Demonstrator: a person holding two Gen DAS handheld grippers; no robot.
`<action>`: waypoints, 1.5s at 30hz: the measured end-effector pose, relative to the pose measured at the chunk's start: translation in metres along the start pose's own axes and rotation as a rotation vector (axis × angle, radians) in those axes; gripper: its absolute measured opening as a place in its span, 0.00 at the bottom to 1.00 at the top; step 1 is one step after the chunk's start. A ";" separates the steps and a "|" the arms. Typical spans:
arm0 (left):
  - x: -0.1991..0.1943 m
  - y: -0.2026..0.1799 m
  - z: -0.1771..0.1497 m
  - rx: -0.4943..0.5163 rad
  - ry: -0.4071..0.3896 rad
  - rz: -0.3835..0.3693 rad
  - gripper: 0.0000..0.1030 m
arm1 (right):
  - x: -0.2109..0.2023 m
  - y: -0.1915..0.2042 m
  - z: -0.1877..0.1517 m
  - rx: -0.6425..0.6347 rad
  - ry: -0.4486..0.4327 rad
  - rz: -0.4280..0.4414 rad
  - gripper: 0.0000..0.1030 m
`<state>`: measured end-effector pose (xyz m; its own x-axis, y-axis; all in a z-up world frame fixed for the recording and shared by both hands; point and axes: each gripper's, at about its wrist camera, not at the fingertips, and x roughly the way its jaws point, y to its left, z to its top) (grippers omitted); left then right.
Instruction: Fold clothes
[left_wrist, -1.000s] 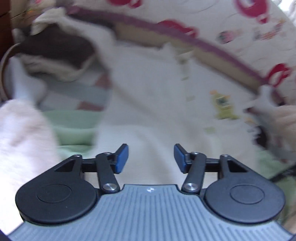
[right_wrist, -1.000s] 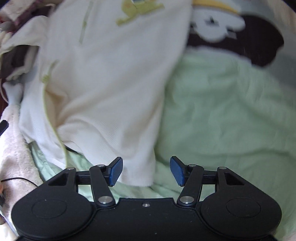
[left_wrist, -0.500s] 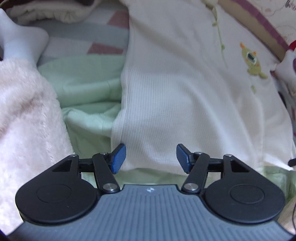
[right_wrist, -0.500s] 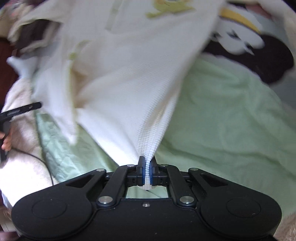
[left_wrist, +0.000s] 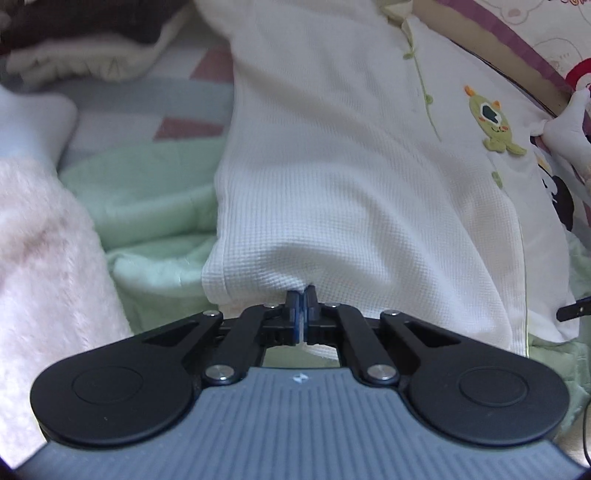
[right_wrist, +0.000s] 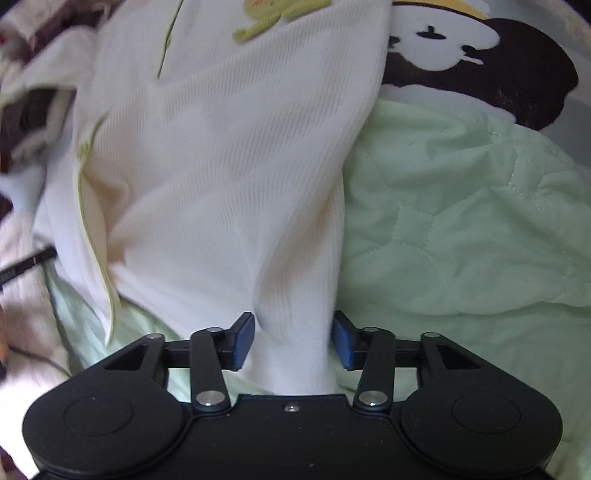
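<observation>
Pinching the near hem of the white garment (left_wrist: 332, 206), the left gripper (left_wrist: 303, 306) is lying nearer its long axis running away over the green quilt (right_wrist: 461, 229) (right gripper (right_wrist: 293, 339) is sitting spread, straddling a fold).

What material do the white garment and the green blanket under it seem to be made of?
White garment: probably a cotton waffle knit with a matte finish, judging by its fine grid texture. Green blanket: seems to be soft quilted fabric, since stitched lines form padded cells.
</observation>
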<state>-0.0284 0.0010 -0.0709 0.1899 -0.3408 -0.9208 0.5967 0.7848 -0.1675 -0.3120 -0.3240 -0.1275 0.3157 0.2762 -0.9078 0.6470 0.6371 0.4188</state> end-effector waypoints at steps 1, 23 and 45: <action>-0.005 -0.002 0.001 0.003 -0.018 0.012 0.01 | -0.001 0.000 -0.003 0.019 -0.043 0.012 0.50; 0.004 0.014 -0.004 -0.101 -0.068 -0.007 0.58 | 0.012 0.021 0.008 -0.204 0.188 -0.028 0.41; -0.066 0.049 -0.006 -0.029 0.049 -0.008 0.04 | -0.024 0.026 -0.026 -0.351 0.410 -0.100 0.07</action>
<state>-0.0159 0.0650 -0.0207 0.1465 -0.3219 -0.9354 0.5750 0.7971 -0.1843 -0.3213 -0.2953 -0.0951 -0.0776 0.4149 -0.9066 0.3675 0.8572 0.3608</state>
